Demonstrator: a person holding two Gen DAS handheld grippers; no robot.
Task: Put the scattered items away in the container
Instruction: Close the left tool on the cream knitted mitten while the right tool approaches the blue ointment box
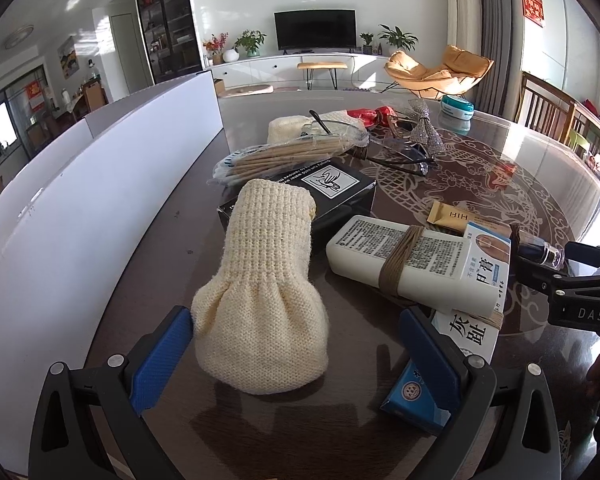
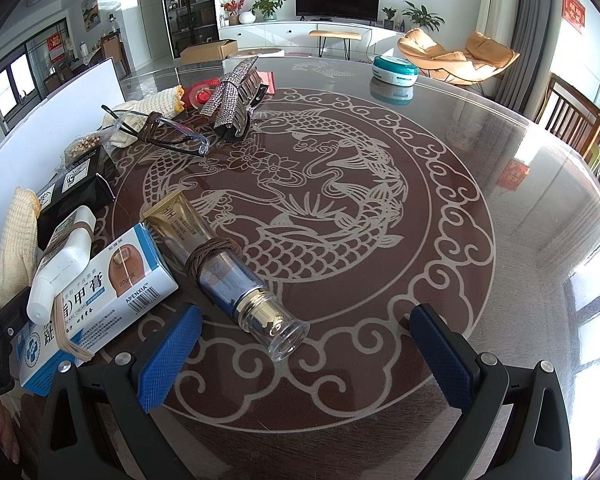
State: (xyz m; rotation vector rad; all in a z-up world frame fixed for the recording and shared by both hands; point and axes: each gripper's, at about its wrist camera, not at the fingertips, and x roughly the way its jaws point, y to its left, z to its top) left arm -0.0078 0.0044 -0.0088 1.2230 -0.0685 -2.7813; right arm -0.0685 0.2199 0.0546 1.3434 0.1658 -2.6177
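Note:
A cream knitted mitten (image 1: 260,300) lies on the dark round table (image 1: 172,264), its wide end between the blue pads of my left gripper (image 1: 296,360), which is open around it. To its right a white tube (image 1: 404,256) bound with twine rests on a blue-and-white cream box (image 1: 476,332). My right gripper (image 2: 300,356) is open just behind the clear cap of a gold tube (image 2: 228,264) wrapped in brown cord. The white container (image 1: 100,184) stands along the left.
A black box (image 1: 340,188), a bag of wooden sticks (image 1: 284,156), glasses (image 2: 168,132), a glittery bow clip (image 2: 232,96), a second cream mitten (image 2: 152,108) and red items sit further back. A teal round tin (image 2: 394,70) is at the far side. Wooden chairs (image 2: 580,128) stand on the right.

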